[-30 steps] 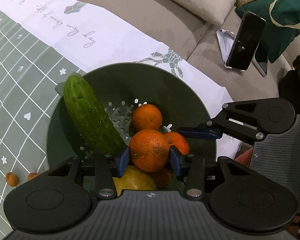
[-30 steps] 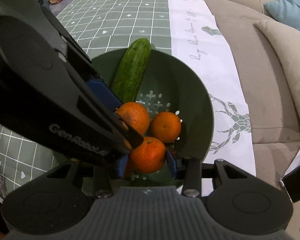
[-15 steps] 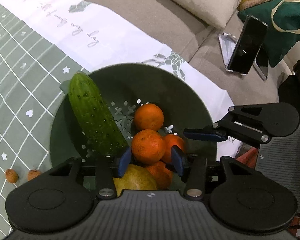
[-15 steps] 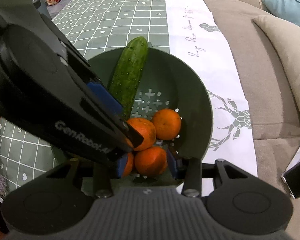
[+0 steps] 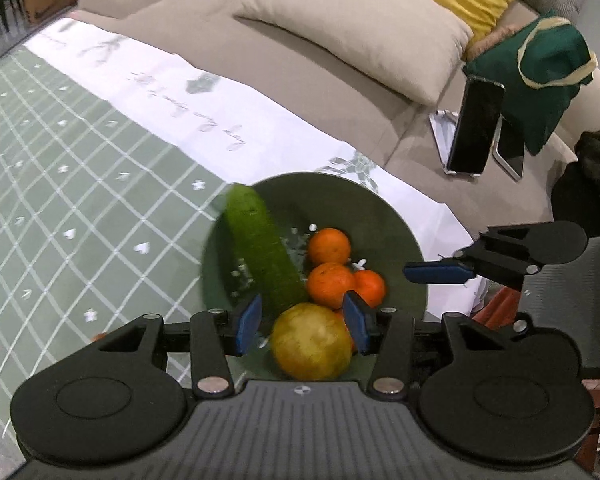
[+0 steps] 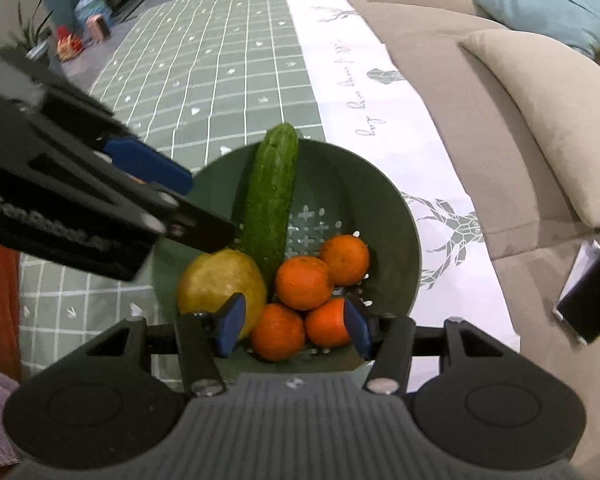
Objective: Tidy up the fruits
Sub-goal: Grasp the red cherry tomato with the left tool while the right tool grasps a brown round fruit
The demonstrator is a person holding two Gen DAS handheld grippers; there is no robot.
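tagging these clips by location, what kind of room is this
Most likely a home living room. A beige sofa with loose cushions runs along a low table under a green checked tablecloth, where a green colander holds fruit.

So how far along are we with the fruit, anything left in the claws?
Mostly done: the green colander holds the cucumber, four oranges and a yellow-green fruit. Nothing is in hand: the left claw and right claw are both open and empty above the bowl. No loose fruit clearly shows on the tablecloth.
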